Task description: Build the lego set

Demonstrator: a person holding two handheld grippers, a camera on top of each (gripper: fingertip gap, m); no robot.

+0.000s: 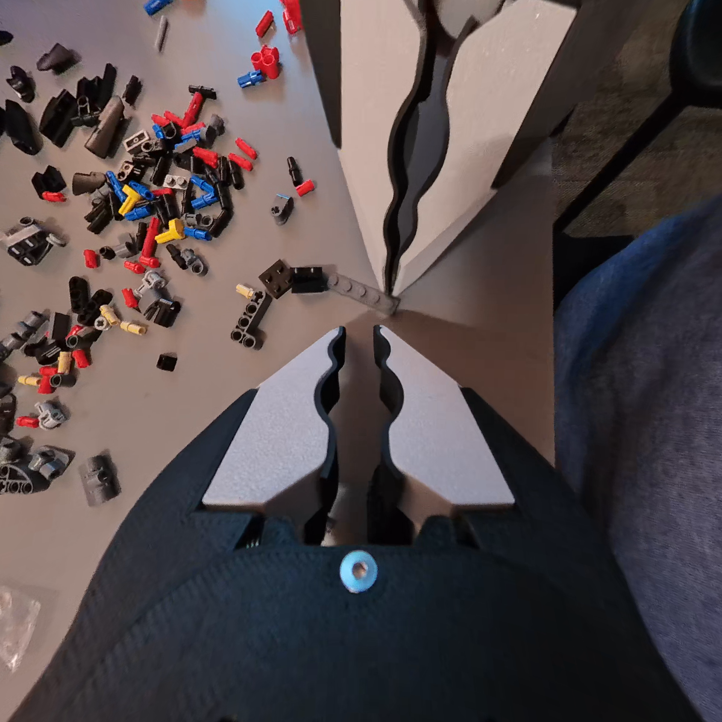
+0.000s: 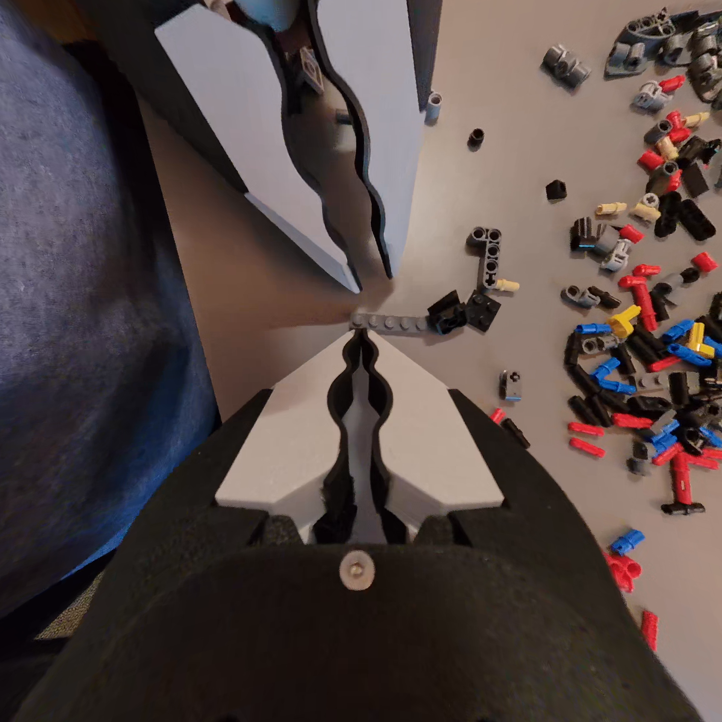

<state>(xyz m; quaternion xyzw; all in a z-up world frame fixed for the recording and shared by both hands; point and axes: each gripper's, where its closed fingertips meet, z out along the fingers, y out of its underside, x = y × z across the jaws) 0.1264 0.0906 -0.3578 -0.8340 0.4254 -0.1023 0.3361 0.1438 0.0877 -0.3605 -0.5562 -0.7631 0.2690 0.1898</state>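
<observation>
A long grey studded plate (image 1: 357, 292) (image 2: 394, 322) lies on the grey table, with a black brick (image 1: 308, 279) (image 2: 445, 312) and a black 2x2 plate (image 1: 276, 279) (image 2: 483, 308) at its far end. My right gripper (image 2: 358, 333) is shut on the plate's near end; in the left wrist view it comes down from the top (image 1: 390, 291). My left gripper (image 1: 359, 330) is open and empty, with its tips just short of that same end. It shows from above in the right wrist view (image 2: 375, 282).
Several loose red, blue, black, grey and yellow pieces (image 1: 156, 195) (image 2: 656, 371) are scattered over the table. A black L-shaped beam (image 1: 250, 320) (image 2: 488, 254) lies near the plate. A person's blue clothing (image 1: 644, 390) (image 2: 78, 273) is at the table edge. A clear bag (image 1: 15, 633) lies nearby. Both grippers' tips are close together, under 4 cm apart.
</observation>
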